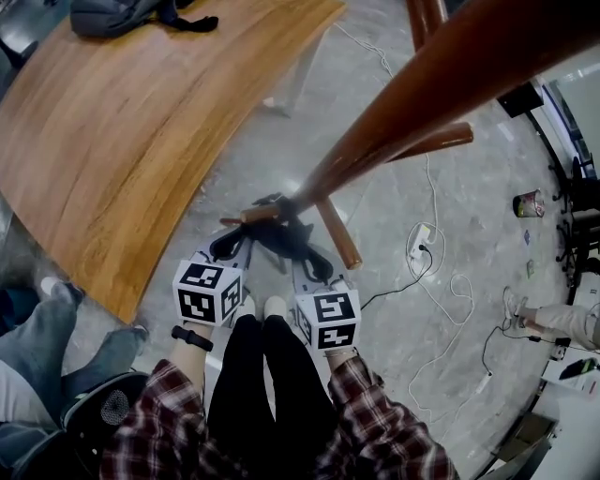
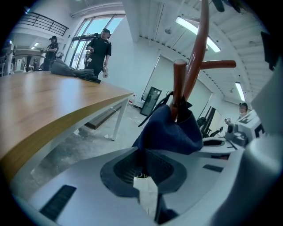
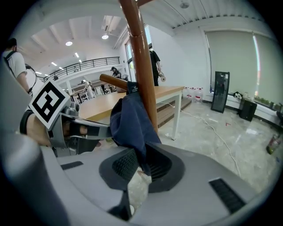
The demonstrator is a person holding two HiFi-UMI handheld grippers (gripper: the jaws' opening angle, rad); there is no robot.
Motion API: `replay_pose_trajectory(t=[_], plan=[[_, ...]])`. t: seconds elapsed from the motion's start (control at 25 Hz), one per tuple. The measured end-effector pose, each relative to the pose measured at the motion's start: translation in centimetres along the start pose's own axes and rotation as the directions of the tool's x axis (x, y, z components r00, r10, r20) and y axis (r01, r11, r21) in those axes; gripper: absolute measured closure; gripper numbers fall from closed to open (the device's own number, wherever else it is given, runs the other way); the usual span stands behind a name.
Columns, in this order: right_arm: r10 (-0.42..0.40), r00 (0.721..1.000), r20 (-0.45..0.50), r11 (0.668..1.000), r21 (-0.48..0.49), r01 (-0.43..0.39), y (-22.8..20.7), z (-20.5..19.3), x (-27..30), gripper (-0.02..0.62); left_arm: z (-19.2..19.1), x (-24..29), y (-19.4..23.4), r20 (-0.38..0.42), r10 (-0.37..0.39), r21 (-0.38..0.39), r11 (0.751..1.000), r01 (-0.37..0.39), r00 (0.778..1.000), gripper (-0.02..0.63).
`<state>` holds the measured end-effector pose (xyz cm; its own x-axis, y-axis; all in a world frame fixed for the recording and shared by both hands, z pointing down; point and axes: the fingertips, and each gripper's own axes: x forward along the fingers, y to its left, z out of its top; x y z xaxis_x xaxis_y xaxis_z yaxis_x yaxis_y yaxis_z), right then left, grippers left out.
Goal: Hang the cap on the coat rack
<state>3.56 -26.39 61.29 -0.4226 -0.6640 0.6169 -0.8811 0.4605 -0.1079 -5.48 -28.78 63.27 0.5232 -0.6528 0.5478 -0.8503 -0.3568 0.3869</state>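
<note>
You've got the cap [image 1: 281,234] pinched from both sides. Your left gripper [image 2: 141,170] is clamped on its fabric at the cap's 7 o'clock, your right gripper [image 3: 139,165] at 5 o'clock. The cap's sitting over a peg [image 2: 179,86] of the coat rack [image 1: 450,66], with the table [image 1: 122,131] off at 10 o'clock.

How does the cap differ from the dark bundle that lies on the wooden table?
The cap is pinched by the left gripper and the right gripper; the bundle lies loose on the table, with nothing holding it. The cap is up against a peg of the coat rack; the bundle rests away from the rack. The cap looks dark blue, the bundle greyer. Both are dark, soft cloth things.
</note>
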Motion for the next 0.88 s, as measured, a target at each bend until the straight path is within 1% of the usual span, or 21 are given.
replay_pose_trajectory(t=[0.12,0.32,0.52,0.68,0.88], plan=[[0.007,1.000,-0.001,1.000,0.009,-0.007,-0.2,-0.2,0.2,0.572,0.0,1.0,-0.1,-0.013,-0.013,0.001,1.000,0.013,1.000,0.560],[0.018,1.000,0.011,0.999,0.030,-0.019,-0.1,-0.4,0.2,0.571,0.0,0.9,0.1,0.007,-0.022,-0.014,1.000,0.022,1.000,0.560],[0.027,1.000,0.010,0.998,0.056,-0.028,-0.1,-0.4,-0.1,0.552,-0.1,0.2,0.0,0.034,-0.051,-0.059,0.997,0.053,0.998,0.560],[0.056,0.998,0.010,0.998,0.038,-0.056,0.6,-0.2,-0.4,0.523,0.0,-0.4,-0.1,0.050,-0.055,-0.063,0.996,0.058,0.997,0.558],[0.097,0.995,-0.004,0.995,0.011,-0.097,1.6,-0.4,-0.5,0.463,0.1,-1.0,0.0,0.054,-0.035,-0.031,0.999,0.037,0.998,0.549]])
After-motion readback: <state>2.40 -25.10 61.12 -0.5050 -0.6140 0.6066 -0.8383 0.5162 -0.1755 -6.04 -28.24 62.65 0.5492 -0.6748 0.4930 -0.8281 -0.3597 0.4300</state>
